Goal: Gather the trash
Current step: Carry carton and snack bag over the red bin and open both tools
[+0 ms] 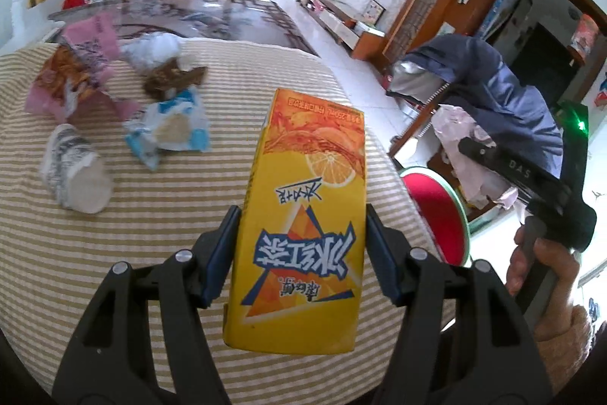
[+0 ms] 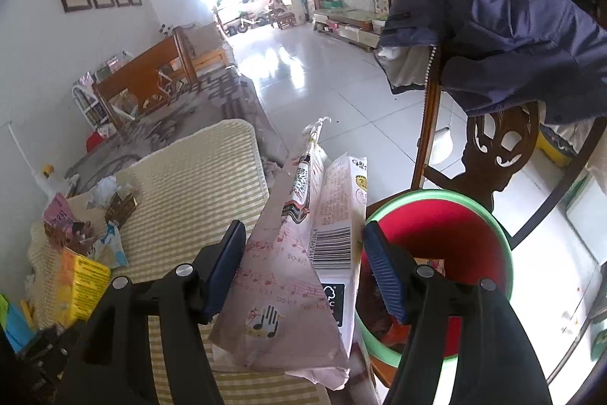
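My left gripper (image 1: 302,226) is shut on a yellow and orange drink carton (image 1: 307,200), its blue pads pressed on both long sides, above the striped tablecloth (image 1: 151,253). The same carton (image 2: 85,281) shows at the lower left of the right wrist view. My right gripper (image 2: 303,234) is shut on a pink printed wrapper (image 2: 288,276) with a barcode, near the table's edge, beside a red bin with a green rim (image 2: 436,194). In the left wrist view that bin (image 1: 461,211) sits right of the table, with a hand holding the right gripper's body (image 1: 531,185) above it.
More trash lies on the cloth at the far left: a tipped paper cup (image 1: 76,173), a blue and white wrapper (image 1: 170,128), a brown wrapper (image 1: 174,78), crumpled white tissue (image 1: 151,48) and pink packaging (image 1: 87,44). A wooden chair draped with a blue jacket (image 2: 493,37) stands behind the bin.
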{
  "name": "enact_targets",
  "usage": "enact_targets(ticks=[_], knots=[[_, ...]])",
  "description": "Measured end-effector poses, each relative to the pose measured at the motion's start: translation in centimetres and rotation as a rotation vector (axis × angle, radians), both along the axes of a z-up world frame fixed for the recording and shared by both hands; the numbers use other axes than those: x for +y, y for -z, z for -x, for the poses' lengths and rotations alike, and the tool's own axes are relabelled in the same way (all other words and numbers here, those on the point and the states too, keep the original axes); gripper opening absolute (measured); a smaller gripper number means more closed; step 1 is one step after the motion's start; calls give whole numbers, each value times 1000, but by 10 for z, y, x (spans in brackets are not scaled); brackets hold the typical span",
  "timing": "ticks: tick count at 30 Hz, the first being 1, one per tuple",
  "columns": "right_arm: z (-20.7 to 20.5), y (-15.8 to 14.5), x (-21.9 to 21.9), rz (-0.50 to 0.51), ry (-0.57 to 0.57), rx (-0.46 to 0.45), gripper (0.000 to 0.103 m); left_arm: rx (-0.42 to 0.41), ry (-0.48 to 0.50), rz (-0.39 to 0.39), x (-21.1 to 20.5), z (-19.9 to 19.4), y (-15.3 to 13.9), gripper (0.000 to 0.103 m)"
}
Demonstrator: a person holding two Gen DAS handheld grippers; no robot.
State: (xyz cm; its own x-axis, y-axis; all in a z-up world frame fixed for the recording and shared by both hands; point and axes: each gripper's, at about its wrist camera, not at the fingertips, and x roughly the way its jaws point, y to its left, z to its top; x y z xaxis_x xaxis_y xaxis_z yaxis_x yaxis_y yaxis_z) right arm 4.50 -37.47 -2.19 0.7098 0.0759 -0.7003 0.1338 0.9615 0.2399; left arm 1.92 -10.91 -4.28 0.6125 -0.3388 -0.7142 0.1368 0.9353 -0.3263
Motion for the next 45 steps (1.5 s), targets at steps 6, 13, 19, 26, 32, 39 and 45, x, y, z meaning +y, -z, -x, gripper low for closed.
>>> enact_targets(ticks=[6, 13, 19, 26, 32, 39, 45], knots=[[1, 1, -12, -25, 30, 6, 63, -1, 46, -3, -29, -9, -3, 61], [1, 6, -26, -43, 76, 28, 64, 8, 97, 32, -59, -23, -3, 61], [1, 8, -32, -63, 91, 33, 64, 43, 133, 63, -78, -31, 4, 61], [-1, 14, -43, -92, 119, 53, 64, 79, 172, 77, -101, -39, 11, 61], [2, 15, -63, -103, 227, 52, 64, 120, 209, 111, -123, -51, 14, 61], [18, 19, -102, -184, 389, 37, 65, 134, 311, 149, -165, -57, 4, 61], [25, 11, -112, -129, 476, -18, 82, 126, 372, 137, -194, -57, -1, 83]])
